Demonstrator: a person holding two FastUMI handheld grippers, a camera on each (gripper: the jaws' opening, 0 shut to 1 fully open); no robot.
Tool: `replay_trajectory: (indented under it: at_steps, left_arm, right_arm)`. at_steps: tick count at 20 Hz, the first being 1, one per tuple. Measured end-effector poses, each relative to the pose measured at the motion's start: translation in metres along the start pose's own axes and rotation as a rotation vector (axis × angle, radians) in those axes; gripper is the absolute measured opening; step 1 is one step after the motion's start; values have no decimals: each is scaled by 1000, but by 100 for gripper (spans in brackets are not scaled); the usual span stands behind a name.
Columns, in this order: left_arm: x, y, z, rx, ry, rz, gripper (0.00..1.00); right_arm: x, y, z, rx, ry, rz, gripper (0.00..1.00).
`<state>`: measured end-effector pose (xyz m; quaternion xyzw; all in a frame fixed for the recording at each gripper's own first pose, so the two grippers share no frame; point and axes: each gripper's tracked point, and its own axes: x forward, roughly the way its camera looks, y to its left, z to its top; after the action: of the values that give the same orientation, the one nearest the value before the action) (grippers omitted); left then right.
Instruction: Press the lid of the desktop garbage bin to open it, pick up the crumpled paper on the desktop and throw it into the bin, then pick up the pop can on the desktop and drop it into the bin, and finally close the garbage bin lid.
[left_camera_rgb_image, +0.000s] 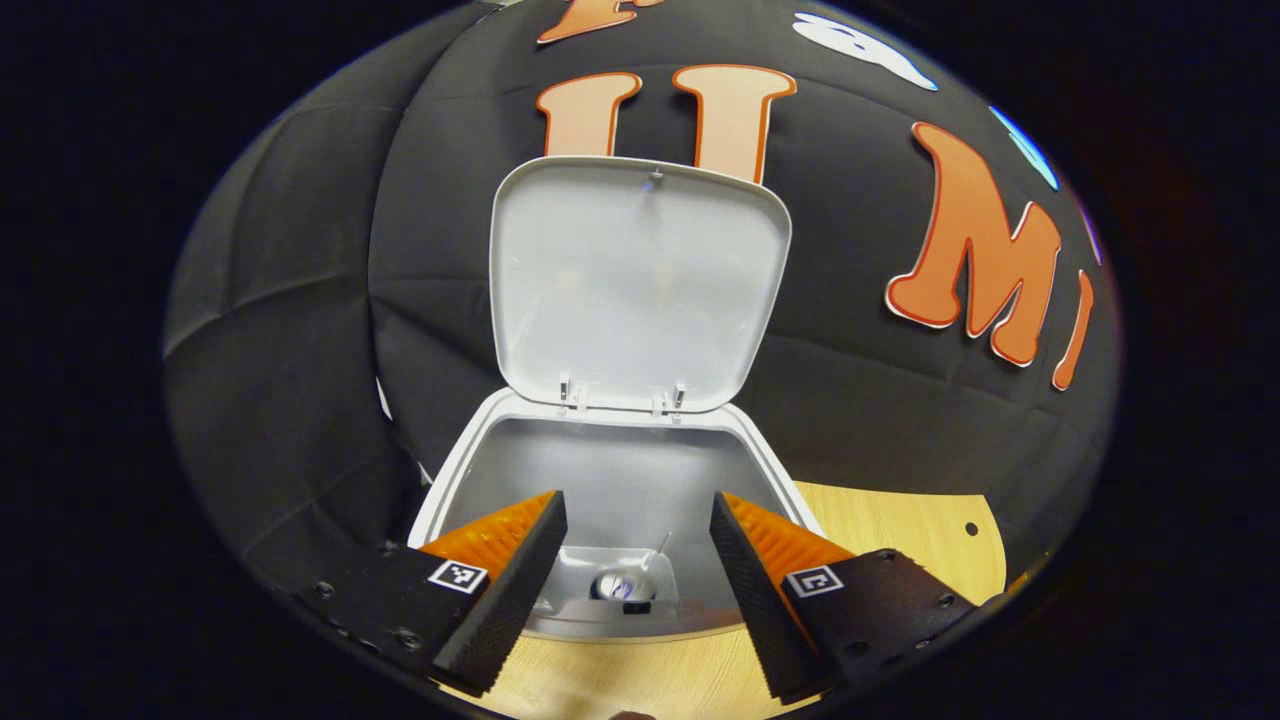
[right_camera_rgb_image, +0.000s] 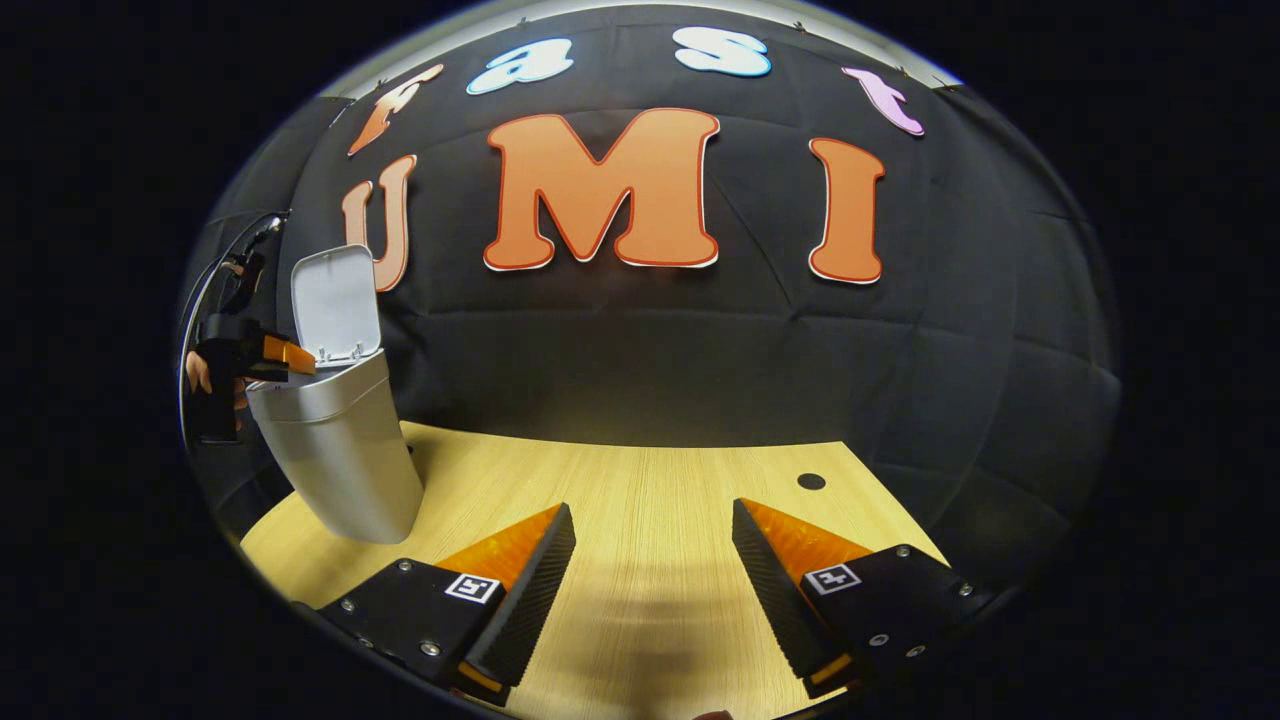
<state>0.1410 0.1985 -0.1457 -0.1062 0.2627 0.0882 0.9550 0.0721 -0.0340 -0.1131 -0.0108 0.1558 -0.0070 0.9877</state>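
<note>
Garbage bin, desktop type, pale grey-white, standing on the wooden desktop against the black cloth wall.

Left gripper view, nearest item: left gripper, fingers spread wide apart, nothing between them, held above the bin's front rim and looking down into its mouth. Between the fingers, at the bottom of the bin: a pop can, seen end-on, with something pale beside it that is too small to identify. Behind that, the bin's inner back wall. Farthest: the lid, swung fully up on its two rear hinges, inner face toward the camera, standing roughly upright.

Right gripper view, nearest item: right gripper, fingers likewise parted and empty, low over bare wood, well apart from the bin. Mid-distance: a small dark hole in the desktop toward the right. Far left: the bin with its lid raised, and the other gripper at its rim with a hand behind it.
</note>
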Motion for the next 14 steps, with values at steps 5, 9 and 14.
replay_trajectory:
  at_steps: [5, 9, 14]
  left_arm:
    - [-31, 2, 54, 66, -178, -7, 95]
    - [-71, -19, 159, 87, -359, -78, 93]
    - [-70, -19, 274, 164, -508, -90, 92]
  right_arm:
    - [-3, 2, 0, -4, -4, 10, 95]
    - [-5, 3, -3, 4, -1, 9, 94]
    - [-8, 0, -1, 7, -9, -5, 95]
